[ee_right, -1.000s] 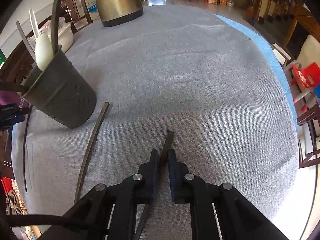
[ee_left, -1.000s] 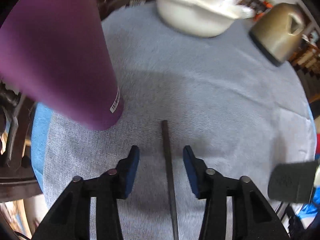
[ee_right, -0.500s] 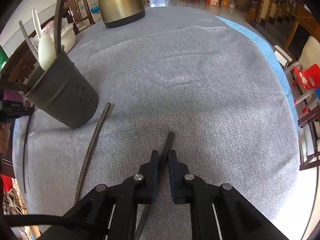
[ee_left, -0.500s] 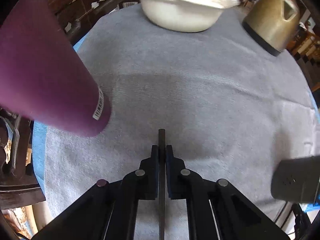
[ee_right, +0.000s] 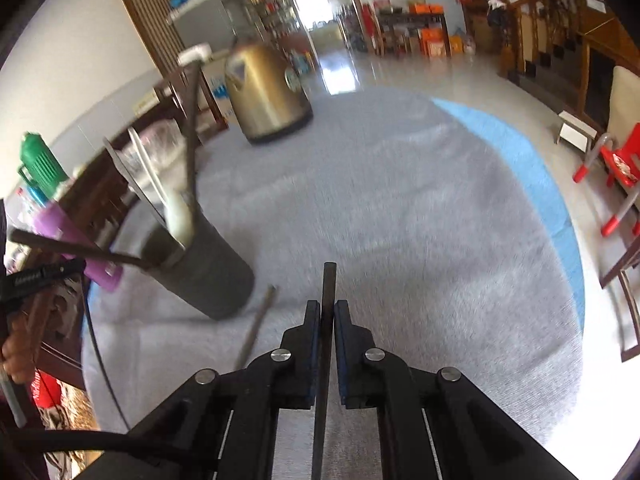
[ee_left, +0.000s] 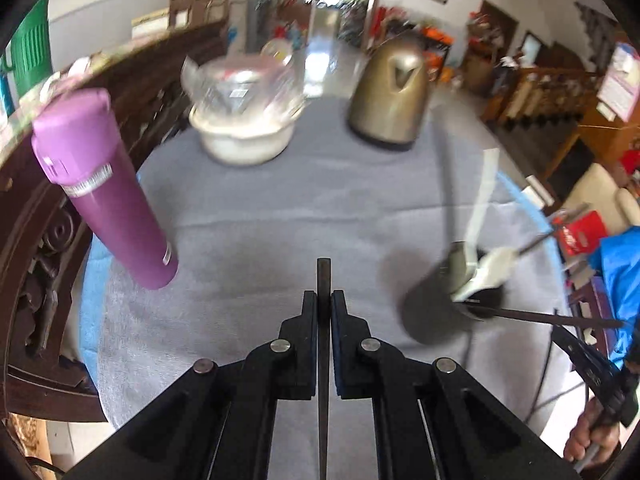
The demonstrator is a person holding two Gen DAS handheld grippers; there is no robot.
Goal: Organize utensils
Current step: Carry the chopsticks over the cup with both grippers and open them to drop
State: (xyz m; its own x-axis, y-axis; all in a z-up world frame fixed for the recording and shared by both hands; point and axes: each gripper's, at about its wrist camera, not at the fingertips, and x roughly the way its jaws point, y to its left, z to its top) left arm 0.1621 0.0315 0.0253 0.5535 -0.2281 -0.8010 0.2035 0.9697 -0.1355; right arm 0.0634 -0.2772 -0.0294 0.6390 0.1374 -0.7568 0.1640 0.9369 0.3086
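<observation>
grey tablecloth [ee_left: 248, 208], purple flask [ee_left: 104, 196], label illegible

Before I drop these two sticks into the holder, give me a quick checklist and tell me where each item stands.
1. Left gripper shut on its dark stick: ok.
2. Right gripper shut on its dark stick: ok.
3. Utensil holder upright on the cloth: ok.
4. Room left in the holder: cannot tell, a white spoon and other handles fill part of it.
5. All sticks collected: not ok, one loose stick lies beside the holder.
</observation>
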